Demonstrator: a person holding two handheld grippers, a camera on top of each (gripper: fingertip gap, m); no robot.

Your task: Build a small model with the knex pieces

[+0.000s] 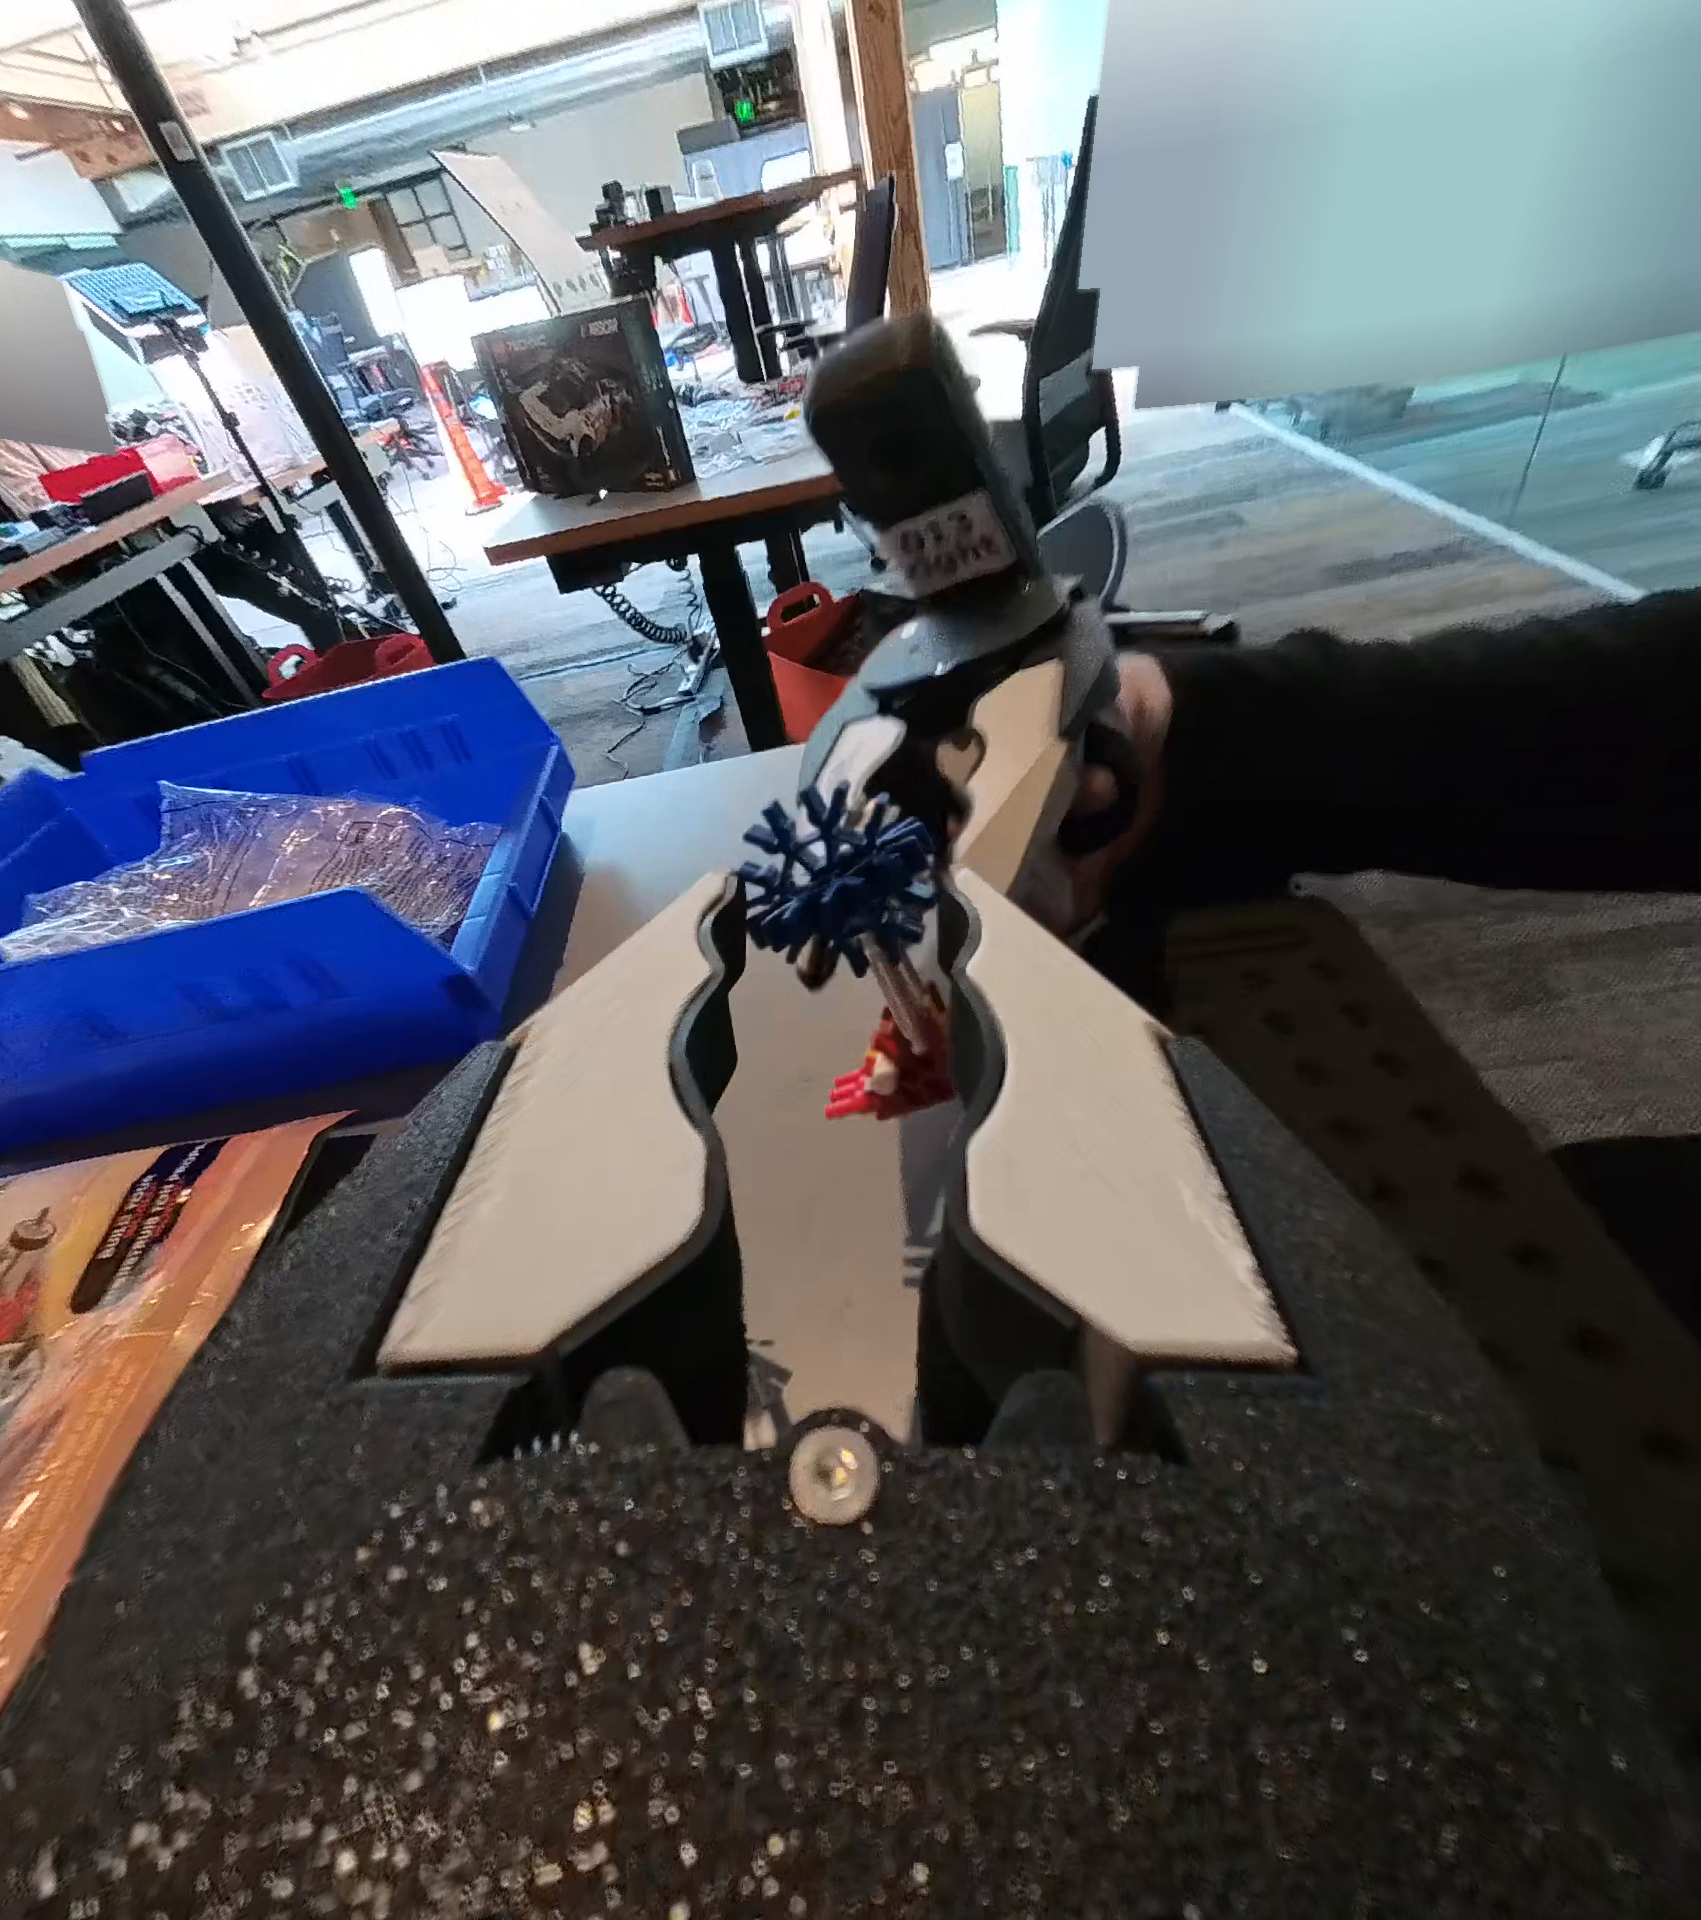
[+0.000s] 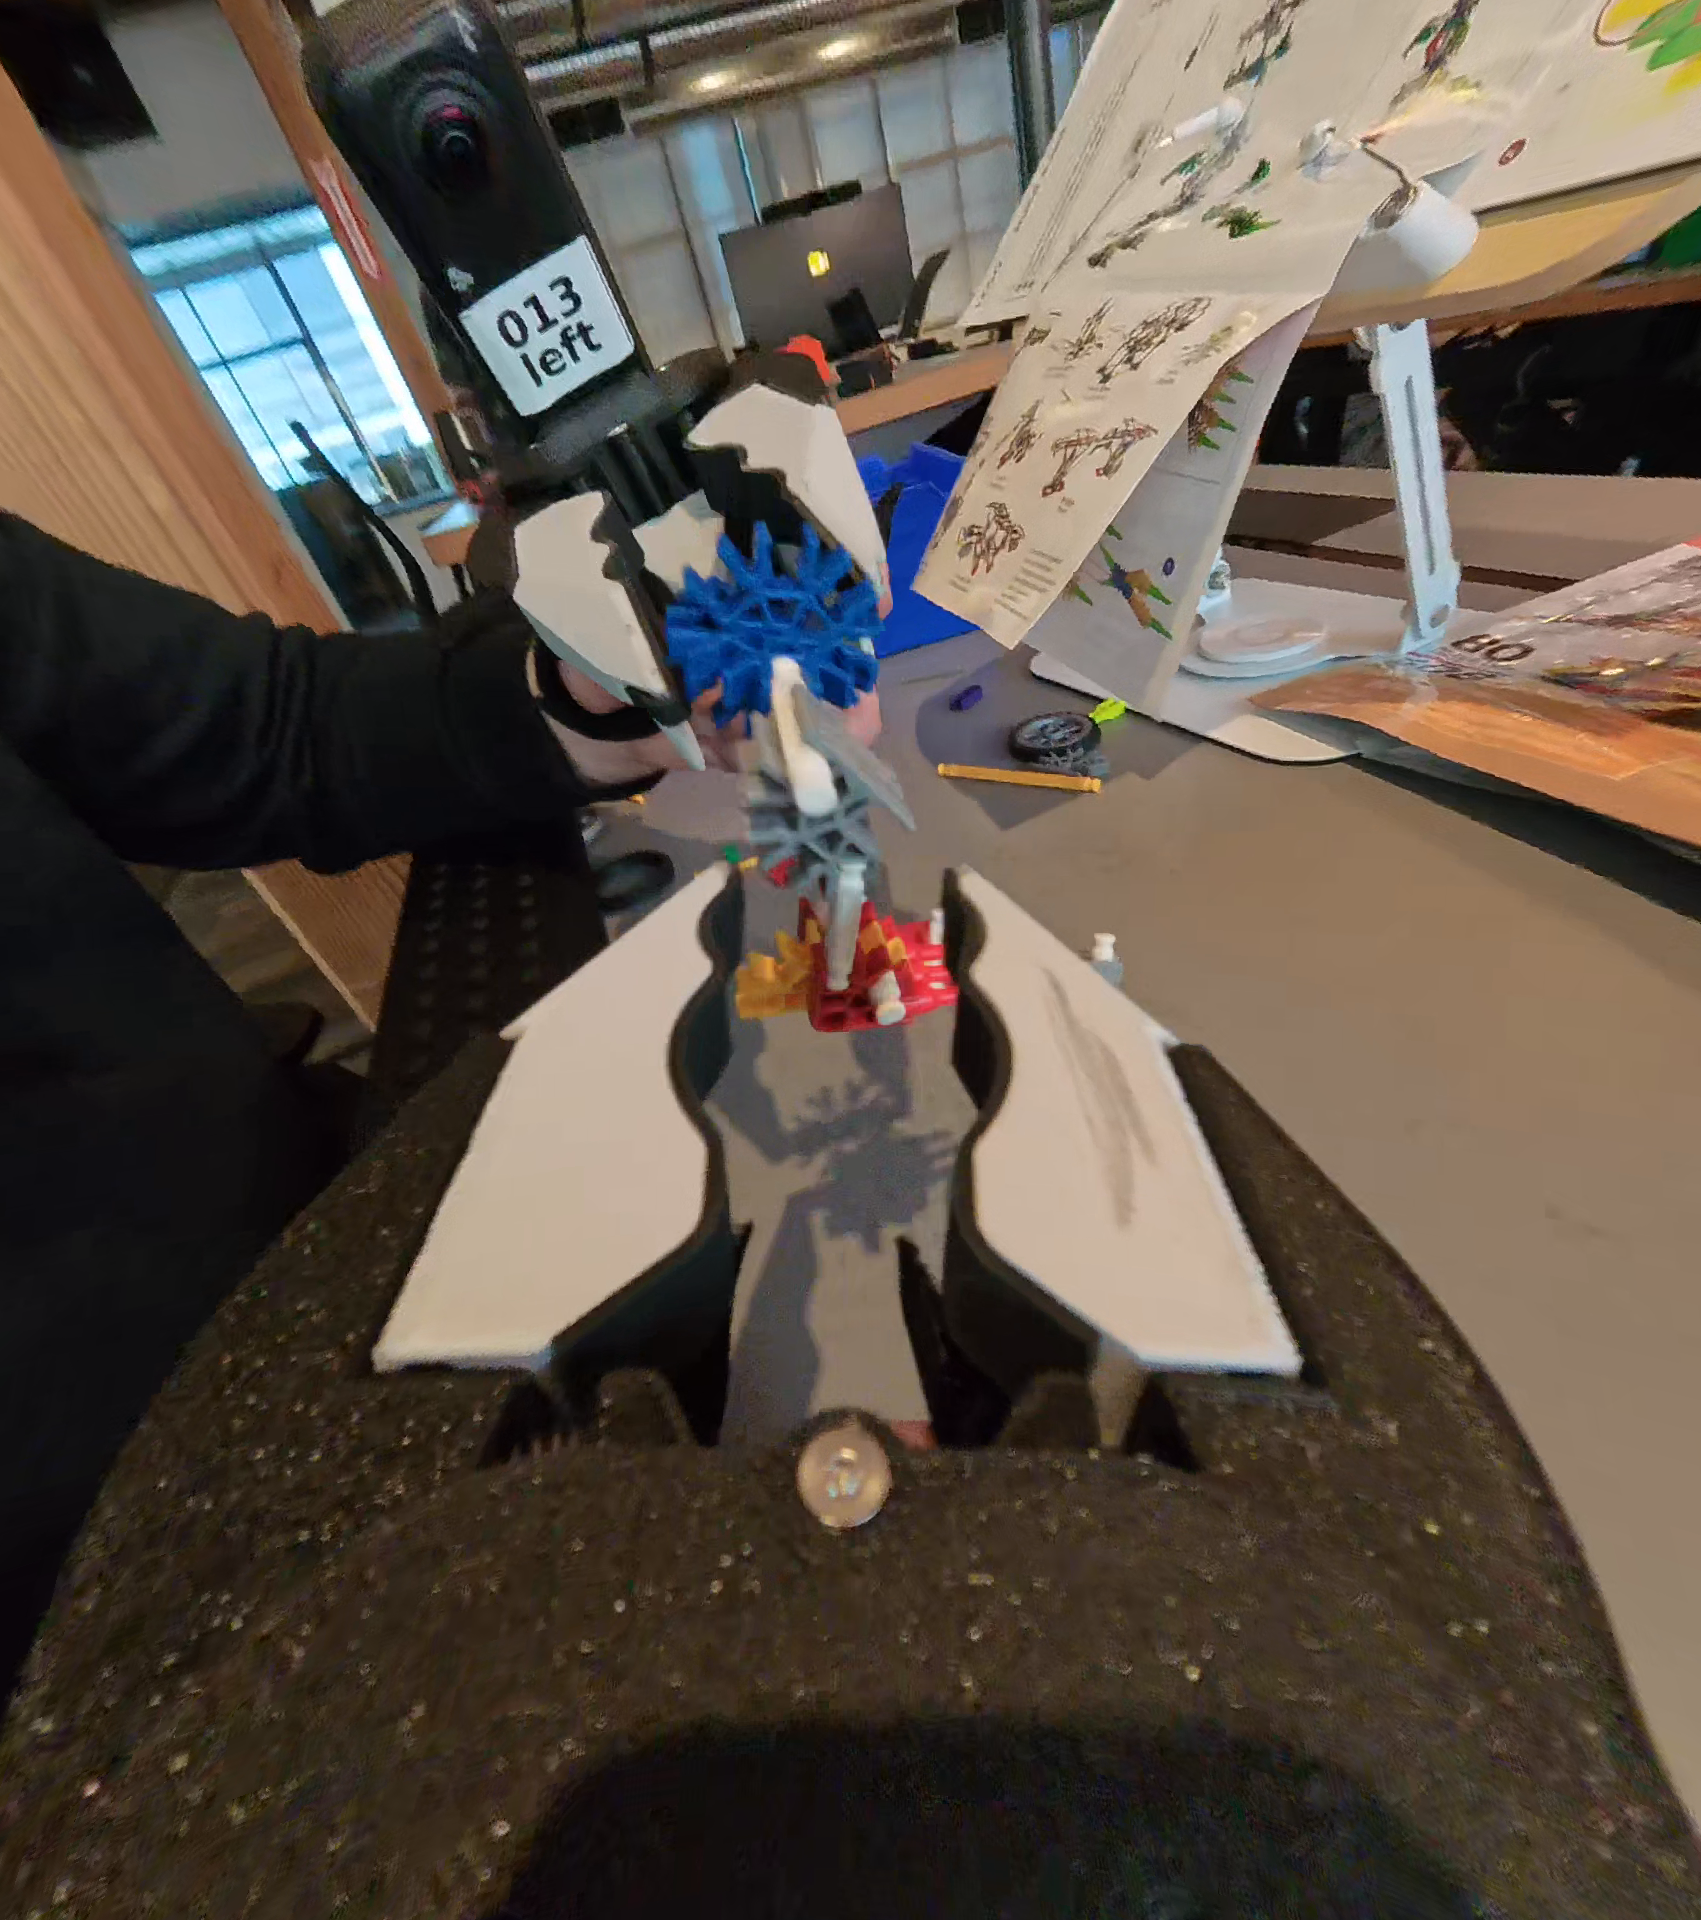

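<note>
Item: toy assembly (image 2: 815,810) of snap-together plastic. A blue connector (image 2: 773,629) sits at the top, a white rod (image 2: 804,748) runs down to a grey connector (image 2: 815,831), and a second rod ends in a red-and-yellow cluster (image 2: 856,977). Location: held in the air above the desk (image 2: 1241,1039), towards its left edge, with its shadow on the bare top below. Handling, by judgement: light and stiff in each piece but weak at the push-fit joints, which would likely part under a twist or bend. The spoked connectors give better purchase than the smooth, thin rods, so each end is best gripped across a connector's flat faces. Left claw (image 1: 841,904): clenched about the blue connector, which sits between its fingers (image 1: 617,1143) at the tips. It is carried high and angled down (a dark sleeve (image 2: 202,707) comes in from the left side). Right claw (image 2: 841,935): low and roughly level, with its tips flanking the red-and-yellow cluster. Whether it actually presses on the cluster I cannot tell. Surroundings: a yellow rod (image 2: 1017,777) and a small wheel (image 2: 1054,738) lie towards the far edge, near an instruction sheet (image 2: 1137,364) on a white stand (image 2: 1407,436). A blue bin (image 1: 202,997) holding clear bags sits at the opposite end of the desk.
</note>
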